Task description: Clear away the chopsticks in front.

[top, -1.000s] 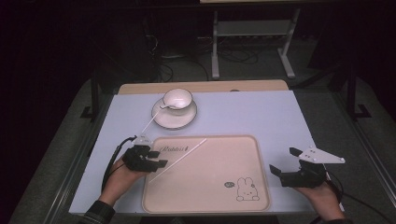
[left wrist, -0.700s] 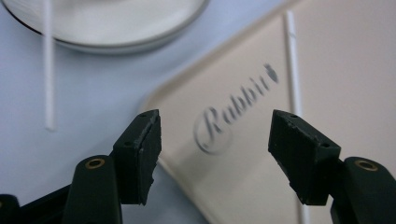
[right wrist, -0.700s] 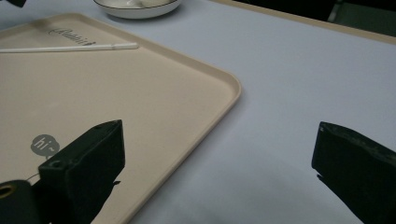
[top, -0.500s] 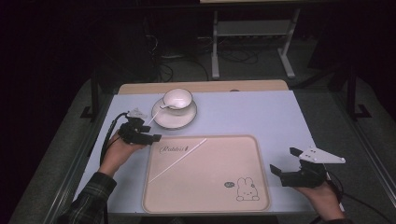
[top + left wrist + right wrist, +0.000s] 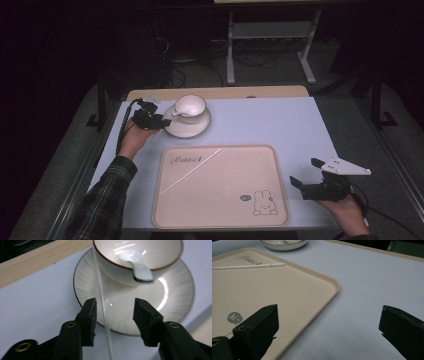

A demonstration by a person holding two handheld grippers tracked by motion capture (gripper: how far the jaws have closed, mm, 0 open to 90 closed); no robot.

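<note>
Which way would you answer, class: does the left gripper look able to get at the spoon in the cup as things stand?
Probably yes. The left gripper points at the saucer with jaws apart, and the spoon handle sticks out over the cup rim, nothing covering it.

White ribbed saucer [image 5: 160, 302], beige bunny-printed tray [image 5: 220, 200].

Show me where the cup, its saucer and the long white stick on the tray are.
cup [image 5: 190, 105], high view, inner wall of the bowl.
saucer [image 5: 197, 128], high view, front rim.
white stick [image 5: 190, 171], high view, middle of its length.
tray [image 5: 225, 220], high view, bare front part.
</note>
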